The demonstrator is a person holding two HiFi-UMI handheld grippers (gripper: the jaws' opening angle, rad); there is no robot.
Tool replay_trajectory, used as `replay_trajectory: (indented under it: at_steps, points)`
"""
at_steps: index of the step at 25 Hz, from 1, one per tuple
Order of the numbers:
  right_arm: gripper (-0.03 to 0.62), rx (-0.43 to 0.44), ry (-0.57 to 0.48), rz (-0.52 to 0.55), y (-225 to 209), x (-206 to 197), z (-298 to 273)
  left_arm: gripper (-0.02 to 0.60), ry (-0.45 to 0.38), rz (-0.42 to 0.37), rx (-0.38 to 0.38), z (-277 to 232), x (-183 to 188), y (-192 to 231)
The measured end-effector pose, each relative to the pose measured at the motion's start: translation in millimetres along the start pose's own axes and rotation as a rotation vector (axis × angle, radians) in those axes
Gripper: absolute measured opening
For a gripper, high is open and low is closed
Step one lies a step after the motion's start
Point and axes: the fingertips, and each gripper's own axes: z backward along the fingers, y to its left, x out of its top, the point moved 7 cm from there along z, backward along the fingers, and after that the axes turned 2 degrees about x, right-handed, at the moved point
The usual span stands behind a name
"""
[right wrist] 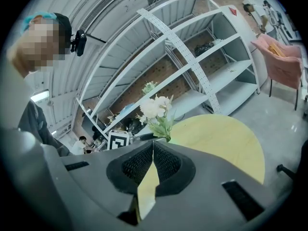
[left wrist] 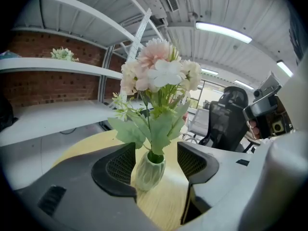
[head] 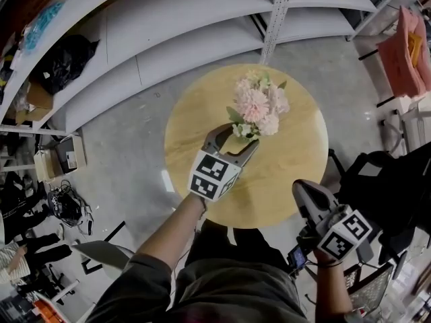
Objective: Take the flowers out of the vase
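Observation:
A bunch of pale pink and white flowers [head: 259, 106] with green leaves stands on the round wooden table [head: 289, 160]. In the left gripper view the flowers [left wrist: 159, 71] rise out of a small ribbed pale green vase [left wrist: 150, 171]. My left gripper [head: 236, 138] is at the foot of the bunch; its jaws [left wrist: 156, 160] stand open on either side of the vase, with a gap showing at each pad. My right gripper [head: 301, 187] hangs off the table's near right edge, shut and empty [right wrist: 153, 148], with the flowers [right wrist: 154, 107] farther off to its left.
White metal shelving [head: 168, 39] curves round behind the table. A black office chair [head: 384, 180] stands to the right, with a pink-covered chair [head: 407, 52] beyond it. Boxes and cables [head: 60, 200] lie on the floor at the left.

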Motion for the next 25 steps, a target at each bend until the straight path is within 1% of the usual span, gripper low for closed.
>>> replay_trajectory:
  at_steps: [7,17,25]
  points:
    - [0.015,-0.01,0.015,-0.021,-3.7,-6.1,-1.0,0.267,0.016,-0.026,-0.022,-14.0,-1.0,-0.6]
    - [0.015,-0.016,0.031,-0.03,-6.6,-13.9,2.3,0.261,0.012,-0.016,0.009,-22.1,0.2,2.3]
    - [0.015,-0.002,0.037,-0.031,-7.0,-13.6,1.1,0.198,0.005,-0.029,0.035,-20.9,2.3,1.8]
